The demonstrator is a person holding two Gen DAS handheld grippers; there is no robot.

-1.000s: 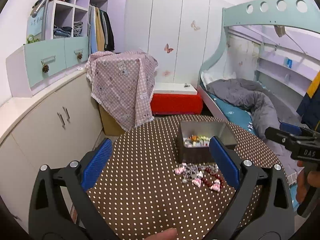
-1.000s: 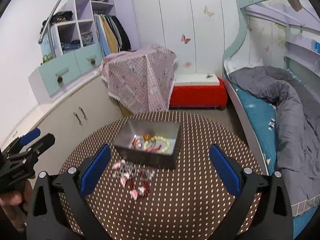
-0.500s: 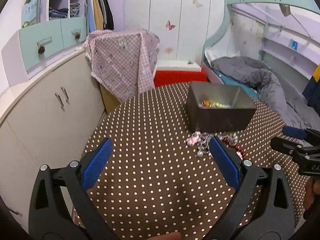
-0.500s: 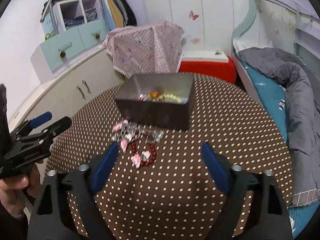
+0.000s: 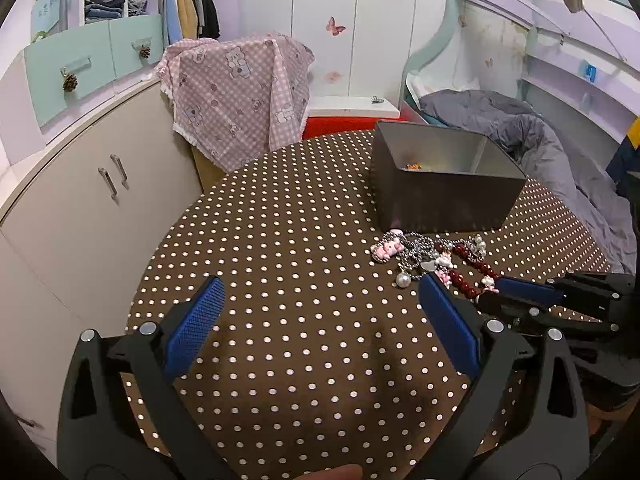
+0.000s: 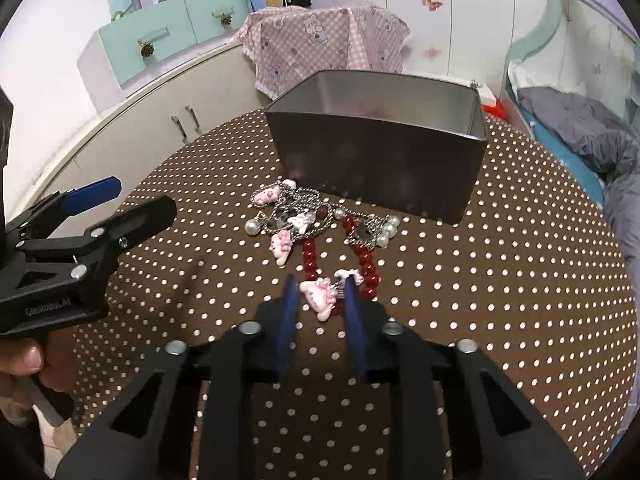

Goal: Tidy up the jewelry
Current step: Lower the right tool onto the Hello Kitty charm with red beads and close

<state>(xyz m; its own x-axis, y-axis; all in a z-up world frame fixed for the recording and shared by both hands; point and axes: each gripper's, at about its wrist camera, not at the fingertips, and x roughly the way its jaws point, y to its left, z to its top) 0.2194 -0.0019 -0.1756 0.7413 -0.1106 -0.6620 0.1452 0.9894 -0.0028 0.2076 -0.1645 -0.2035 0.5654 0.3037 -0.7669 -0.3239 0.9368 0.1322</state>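
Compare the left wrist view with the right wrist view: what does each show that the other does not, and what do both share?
Left only: an orange trinket inside the tin, and the left tongs wide open over bare cloth.
Right only: the right tongs closing around a pink charm, and a hand.
Both: the tin, the jewelry pile, the dotted tablecloth.

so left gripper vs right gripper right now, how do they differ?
The left gripper stands wide open over bare dotted tablecloth; the right gripper has narrowed, its jaws closing. Nothing lies between the left's jaws; the right's straddle a pink charm on the red bead bracelet. The left sits away from the jewelry pile; the right is at it. Both have blue pads and black frames.
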